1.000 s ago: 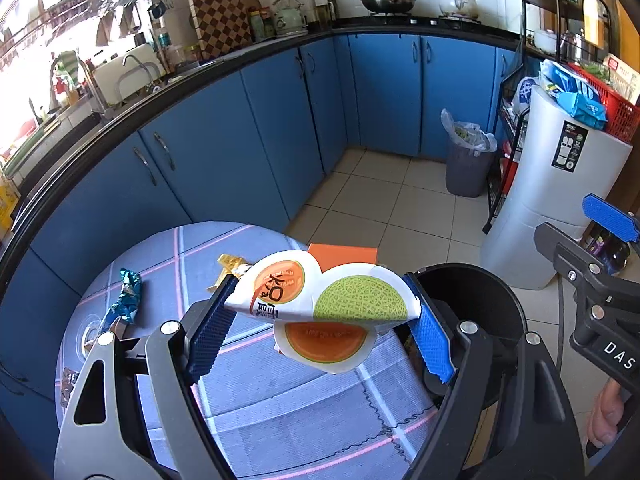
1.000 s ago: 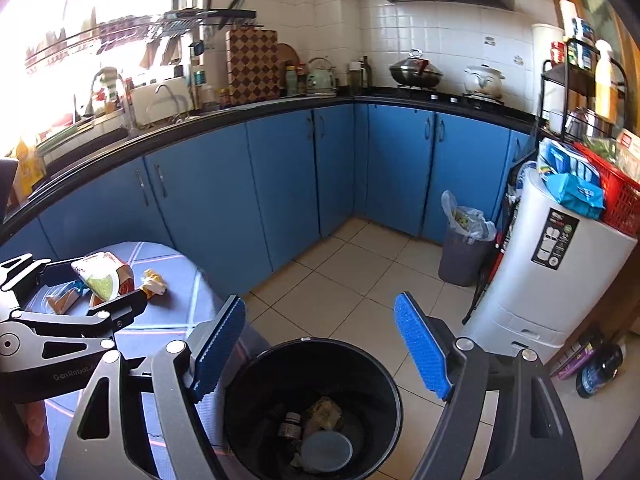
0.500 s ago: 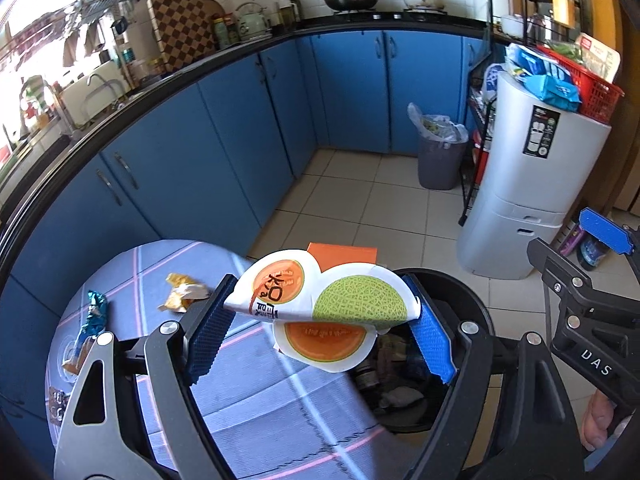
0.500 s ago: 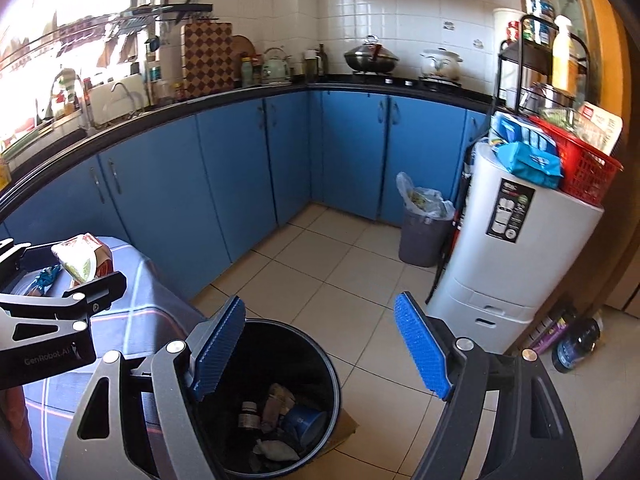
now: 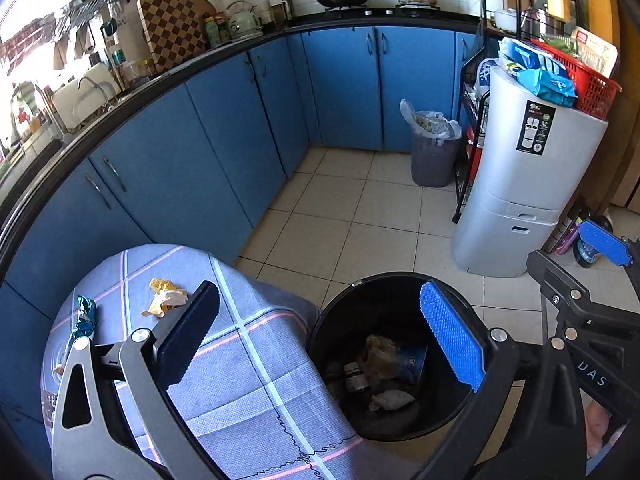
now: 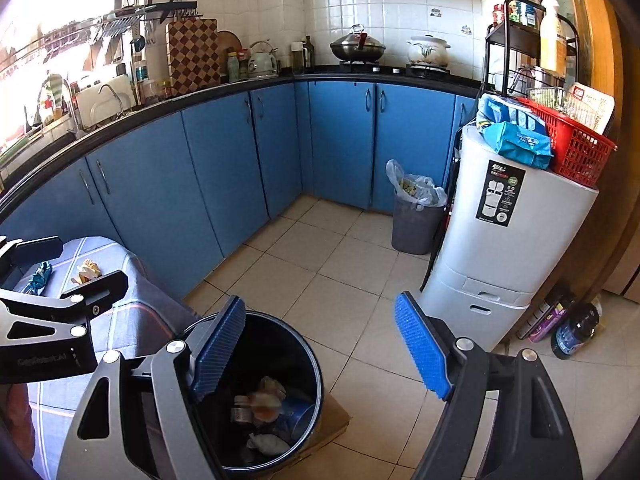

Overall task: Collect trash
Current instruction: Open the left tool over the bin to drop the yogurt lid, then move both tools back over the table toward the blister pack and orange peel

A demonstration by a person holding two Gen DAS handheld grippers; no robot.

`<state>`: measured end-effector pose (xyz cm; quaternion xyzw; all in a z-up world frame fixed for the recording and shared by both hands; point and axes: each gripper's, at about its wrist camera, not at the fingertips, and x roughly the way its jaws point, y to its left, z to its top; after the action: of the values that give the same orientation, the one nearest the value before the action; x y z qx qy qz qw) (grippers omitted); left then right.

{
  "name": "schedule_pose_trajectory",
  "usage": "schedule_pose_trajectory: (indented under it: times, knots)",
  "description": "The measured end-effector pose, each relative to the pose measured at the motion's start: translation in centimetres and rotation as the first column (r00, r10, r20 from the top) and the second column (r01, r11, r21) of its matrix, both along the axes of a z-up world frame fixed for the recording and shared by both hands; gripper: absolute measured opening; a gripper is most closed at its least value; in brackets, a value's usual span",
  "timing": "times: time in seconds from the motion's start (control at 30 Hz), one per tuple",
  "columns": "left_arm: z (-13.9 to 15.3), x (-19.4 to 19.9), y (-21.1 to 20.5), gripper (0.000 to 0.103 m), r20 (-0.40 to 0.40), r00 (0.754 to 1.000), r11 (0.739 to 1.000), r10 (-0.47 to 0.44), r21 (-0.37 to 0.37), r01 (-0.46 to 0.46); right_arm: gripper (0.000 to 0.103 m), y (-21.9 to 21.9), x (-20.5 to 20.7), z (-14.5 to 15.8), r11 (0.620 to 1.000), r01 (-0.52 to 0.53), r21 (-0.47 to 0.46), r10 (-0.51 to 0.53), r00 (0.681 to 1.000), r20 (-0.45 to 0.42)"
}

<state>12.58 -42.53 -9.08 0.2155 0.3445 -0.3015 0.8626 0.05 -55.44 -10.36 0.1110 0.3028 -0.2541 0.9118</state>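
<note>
My left gripper point(image 5: 320, 300) hovers over the black trash bin point(image 5: 360, 284), its jaws opening wide with nothing between them. The bin holds several pieces of trash, among them a blue can point(image 5: 412, 364). A blurred orange-and-white piece point(image 6: 262, 406), probably the melon wrapper, shows inside it in the right wrist view. My right gripper point(image 6: 320, 304) stands open and empty above the same bin point(image 6: 316, 364). A yellow wrapper point(image 5: 164, 298) and a teal wrapper point(image 5: 84, 316) lie on the table's checked cloth point(image 5: 248, 384), to the left of the bin.
Blue cabinets point(image 5: 224, 128) curve around the tiled floor. A grey bin with a plastic liner point(image 5: 434, 152) stands in the corner, next to a tall silver unit point(image 5: 520, 184) with a red basket point(image 5: 584, 80) on top. Bottles point(image 6: 572, 328) lie on the floor to the right.
The melon wrapper that sat between my left jaws is gone from them, and those jaws have spread wide. Both views have drifted right, bringing more of the bin under the grippers.
</note>
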Motion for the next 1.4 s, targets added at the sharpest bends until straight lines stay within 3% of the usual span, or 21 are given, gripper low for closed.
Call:
schedule_pose_trajectory:
  times: [0.33,0.57,0.97,1.4]
  knots:
    - [0.4,1.2,3.5,0.099,0.009,0.998,0.998,0.058,-0.012,-0.058,0.075,3.1,1.8,0.3,0.998,-0.066,-0.022,0.065,0.998,-0.014]
    - [0.9,2.1,9.1,0.099,0.04,0.986,0.986,0.164,-0.032,-0.163,0.075,7.4,3.6,0.8,0.984,-0.161,-0.079,0.16,0.987,-0.021]
    - [1.0,4.6,21.3,0.099,0.04,0.937,0.937,0.347,-0.053,-0.345,0.075,18.3,8.1,2.0,0.923,-0.36,-0.138,0.357,0.933,-0.045]
    - [-0.6,6.9,35.7,0.099,0.001,0.858,0.855,0.514,-0.085,-0.512,0.075,31.0,12.5,1.6,0.831,-0.529,-0.173,0.514,0.849,-0.124]
